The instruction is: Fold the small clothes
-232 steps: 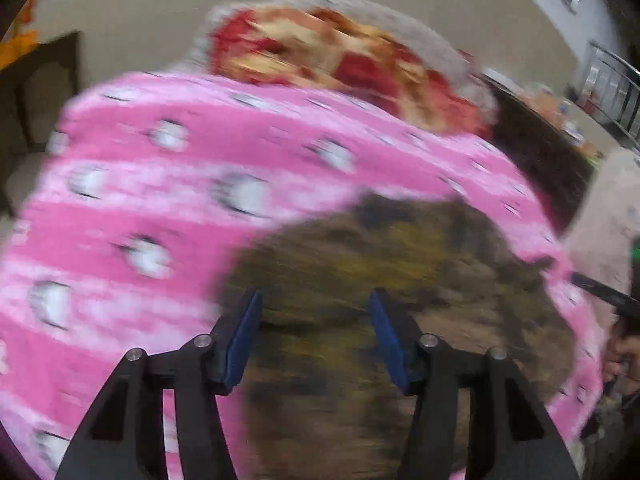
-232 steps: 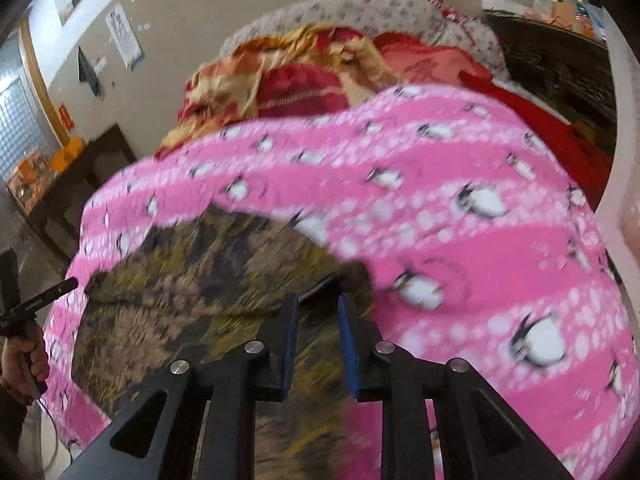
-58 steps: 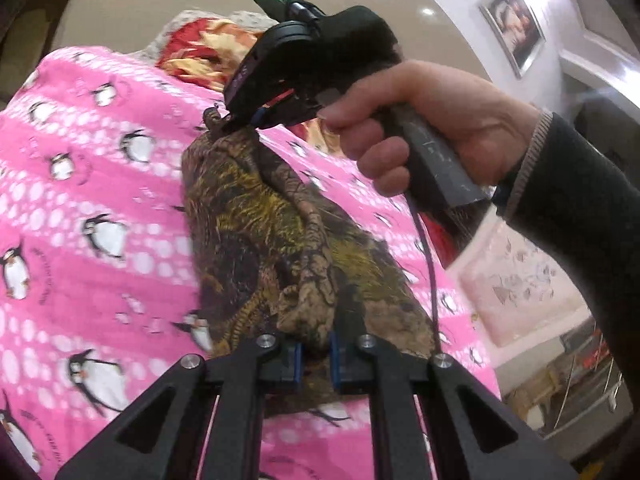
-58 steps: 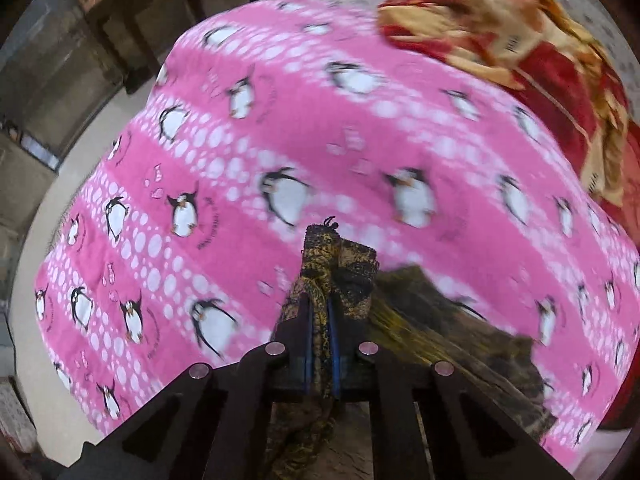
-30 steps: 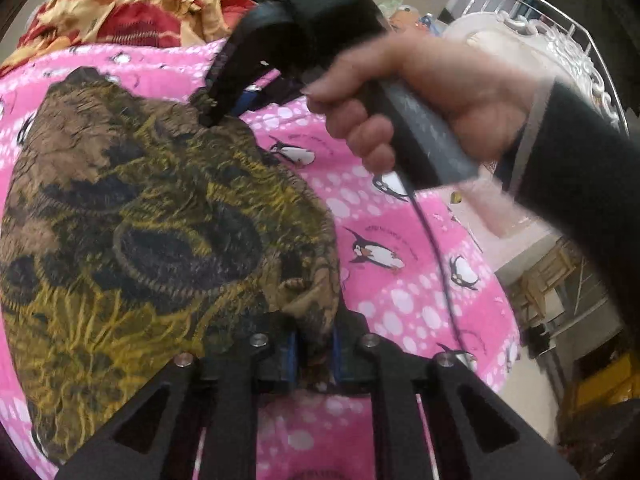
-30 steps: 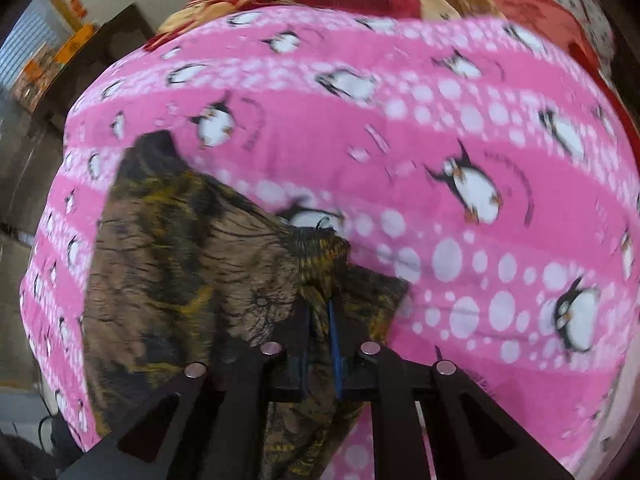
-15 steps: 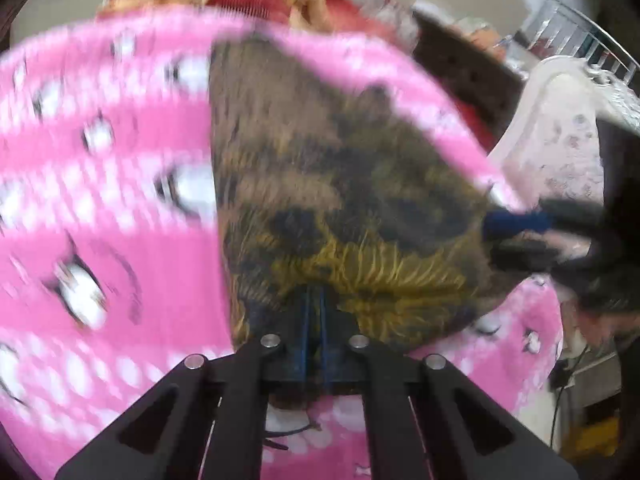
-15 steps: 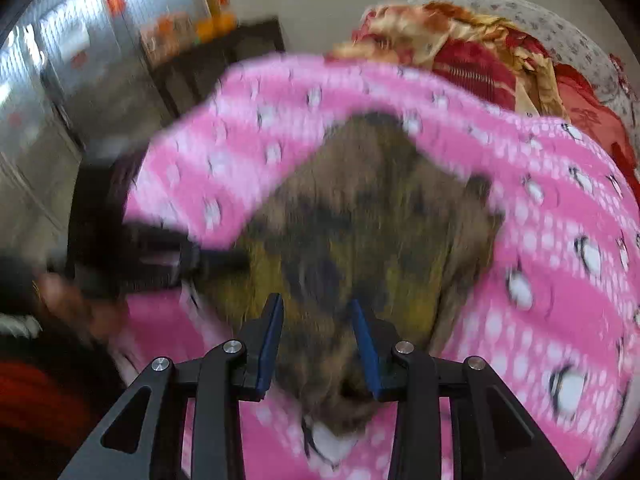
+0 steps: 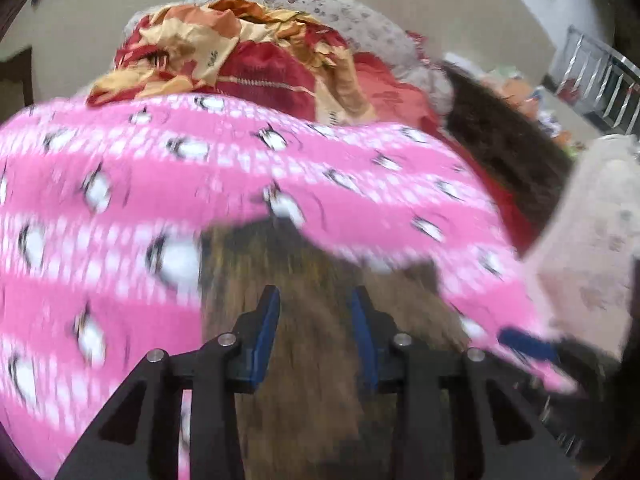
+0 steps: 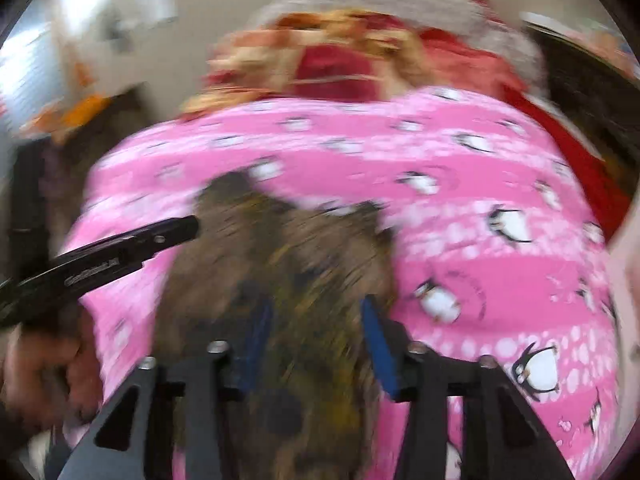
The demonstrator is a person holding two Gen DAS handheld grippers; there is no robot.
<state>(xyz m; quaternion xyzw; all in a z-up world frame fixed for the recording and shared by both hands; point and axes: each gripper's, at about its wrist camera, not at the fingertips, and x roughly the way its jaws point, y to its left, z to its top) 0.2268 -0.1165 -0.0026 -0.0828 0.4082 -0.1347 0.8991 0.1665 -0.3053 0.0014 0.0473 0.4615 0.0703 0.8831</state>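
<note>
Over the cloth [image 9: 304, 320] on the blanket [image 9: 120, 184], my left gripper [image 9: 316, 320] and right gripper [image 10: 316, 340] hang spread, seemingly gripping nothing.

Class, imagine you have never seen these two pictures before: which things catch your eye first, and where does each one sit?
The bright pink penguin blanket fills most of both views. A brown-and-yellow patterned garment lies on it, right ahead of the open left gripper and open right gripper. Behind the blanket, at the top, sits a heap of red and gold bedding.
</note>
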